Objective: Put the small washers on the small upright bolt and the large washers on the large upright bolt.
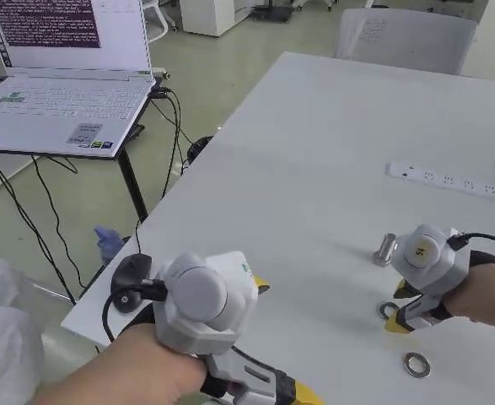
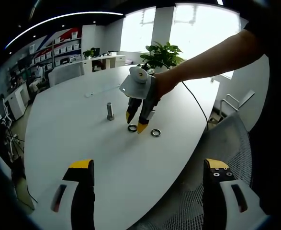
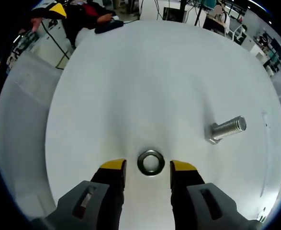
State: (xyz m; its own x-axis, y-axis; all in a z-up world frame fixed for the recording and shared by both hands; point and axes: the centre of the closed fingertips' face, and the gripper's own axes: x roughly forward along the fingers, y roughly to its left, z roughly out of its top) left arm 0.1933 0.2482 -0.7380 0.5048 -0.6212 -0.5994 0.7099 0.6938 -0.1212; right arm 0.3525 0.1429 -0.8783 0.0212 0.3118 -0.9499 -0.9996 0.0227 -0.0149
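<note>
Left gripper view: left gripper (image 2: pixel 149 165) jaws wide apart, empty, above the white table (image 2: pixel 73 139). Right gripper view: right gripper (image 3: pixel 149 167) jaws apart, straddling a flat washer (image 3: pixel 151 162), not clamped; upright bolt (image 3: pixel 225 129) far right. Head view: second washer (image 1: pixel 416 364) lies on the table, near side of right gripper

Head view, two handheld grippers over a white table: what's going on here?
A person holds a gripper in each hand. The right gripper is down at the table, jaws open on either side of a washer lying flat, not yet gripping it. A second washer lies nearby, and one upright bolt stands close by with no washer on it. The left gripper hangs open, holding nothing.
</note>
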